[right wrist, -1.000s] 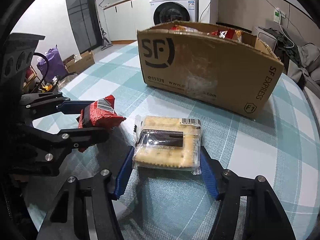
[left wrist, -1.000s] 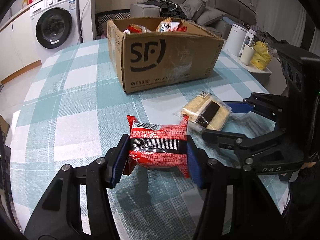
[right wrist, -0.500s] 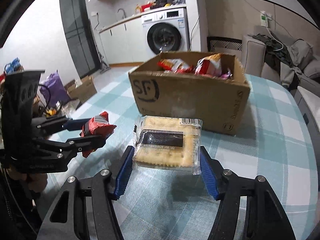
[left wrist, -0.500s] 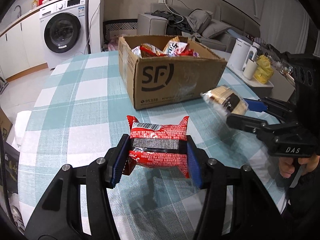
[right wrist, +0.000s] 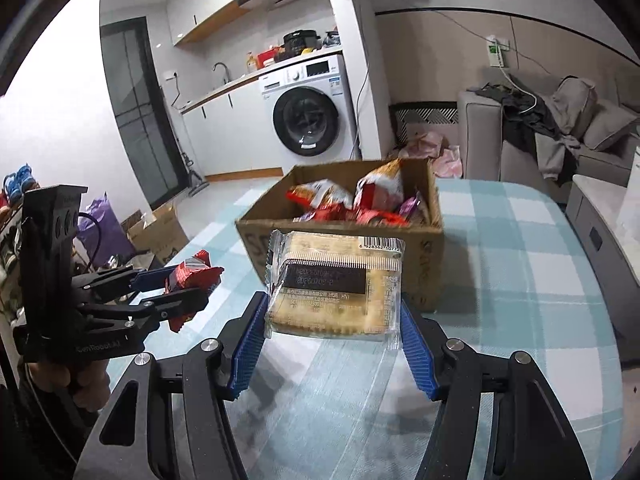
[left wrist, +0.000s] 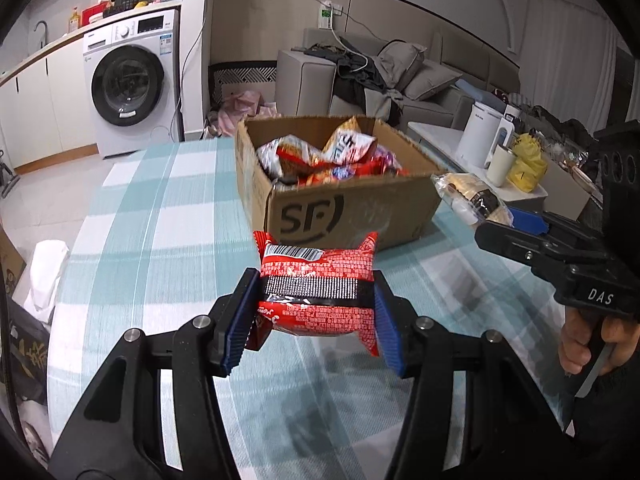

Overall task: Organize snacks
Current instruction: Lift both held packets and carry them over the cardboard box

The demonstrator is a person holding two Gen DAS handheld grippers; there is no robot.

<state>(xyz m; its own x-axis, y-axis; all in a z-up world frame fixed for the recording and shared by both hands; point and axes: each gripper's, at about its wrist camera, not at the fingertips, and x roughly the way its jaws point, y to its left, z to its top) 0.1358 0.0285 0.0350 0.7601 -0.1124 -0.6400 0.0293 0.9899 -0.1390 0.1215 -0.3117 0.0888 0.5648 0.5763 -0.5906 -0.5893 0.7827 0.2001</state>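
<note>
At lower centre of the left wrist view, we are clamping a red snack packet (left wrist: 318, 294) in the left gripper (left wrist: 316, 316), above the checked tablecloth (left wrist: 160, 240). The cardboard box (left wrist: 352, 216) of snacks is sitting beyond. Right gripper (right wrist: 334, 326) is pinching a clear-wrapped cracker pack (right wrist: 334, 280), lower centre.

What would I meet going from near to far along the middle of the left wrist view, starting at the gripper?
Left gripper → red snack packet held between its pads → checked tablecloth → SF cardboard box with snack bags → grey sofa.
</note>
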